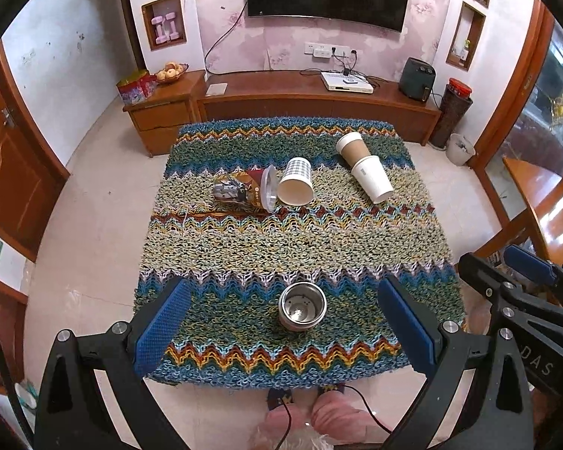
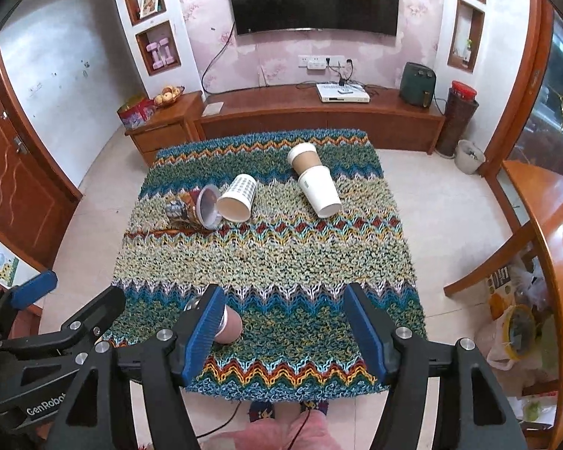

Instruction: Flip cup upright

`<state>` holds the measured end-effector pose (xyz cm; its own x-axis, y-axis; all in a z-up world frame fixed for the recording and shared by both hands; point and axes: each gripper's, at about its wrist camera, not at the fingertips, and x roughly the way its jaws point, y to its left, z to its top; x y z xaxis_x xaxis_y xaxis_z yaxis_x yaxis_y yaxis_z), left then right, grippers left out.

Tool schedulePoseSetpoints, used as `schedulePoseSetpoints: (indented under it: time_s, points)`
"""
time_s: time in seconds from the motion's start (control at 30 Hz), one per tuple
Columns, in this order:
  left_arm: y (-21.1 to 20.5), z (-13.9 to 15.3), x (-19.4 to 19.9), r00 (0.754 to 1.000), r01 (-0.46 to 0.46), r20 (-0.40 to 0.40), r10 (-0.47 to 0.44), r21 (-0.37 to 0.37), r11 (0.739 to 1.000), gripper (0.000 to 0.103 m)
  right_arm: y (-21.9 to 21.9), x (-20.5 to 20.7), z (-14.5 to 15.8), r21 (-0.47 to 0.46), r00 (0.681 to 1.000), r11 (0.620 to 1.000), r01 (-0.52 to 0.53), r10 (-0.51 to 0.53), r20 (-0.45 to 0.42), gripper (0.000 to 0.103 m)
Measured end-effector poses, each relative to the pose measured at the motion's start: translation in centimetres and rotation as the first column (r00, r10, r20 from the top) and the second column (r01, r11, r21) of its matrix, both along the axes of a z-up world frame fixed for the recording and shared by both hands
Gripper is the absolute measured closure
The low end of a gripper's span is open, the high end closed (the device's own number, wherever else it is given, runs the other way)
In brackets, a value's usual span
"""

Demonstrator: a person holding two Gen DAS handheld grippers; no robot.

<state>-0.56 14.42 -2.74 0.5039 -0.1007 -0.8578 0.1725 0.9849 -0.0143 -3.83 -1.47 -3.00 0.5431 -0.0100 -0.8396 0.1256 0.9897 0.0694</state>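
A steel cup stands upright, mouth up, near the front edge of the knitted table cover. My left gripper is open above and around it, touching nothing. In the right wrist view the cup is partly hidden behind my right gripper's left finger. My right gripper is open and empty to the right of the cup. Several paper cups lie on their sides farther back: a printed one, a checked one, a white one and a brown one.
The right gripper's body shows at the left wrist view's right edge. A wooden TV cabinet stands behind the table. A wooden table and bags are at the right. My feet are below the front edge.
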Motion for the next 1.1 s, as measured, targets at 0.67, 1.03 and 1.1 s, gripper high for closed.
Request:
schedulePoseSetpoints:
  time_s: [0.67, 1.03, 1.1]
  points:
    - [-0.5, 0.8, 0.7, 0.999, -0.030, 0.031, 0.029, 0.008, 1.000, 0.003, -0.6, 0.8, 1.2, 0.000, 0.998, 1.000, -0.004, 0.004, 0.056, 0.036]
    - [-0.3, 0.6, 1.4, 0.999, -0.036, 0.026, 0.036, 0.010, 0.999, 0.003, -0.5, 1.7, 1.2, -0.011, 0.998, 1.000, -0.004, 0.004, 0.060, 0.036]
    - [-0.3, 0.5, 1.5, 0.999, -0.037, 0.025, 0.037, 0.009, 0.999, 0.003, -0.5, 1.7, 1.2, -0.014, 0.998, 1.000, -0.004, 0.005, 0.061, 0.036]
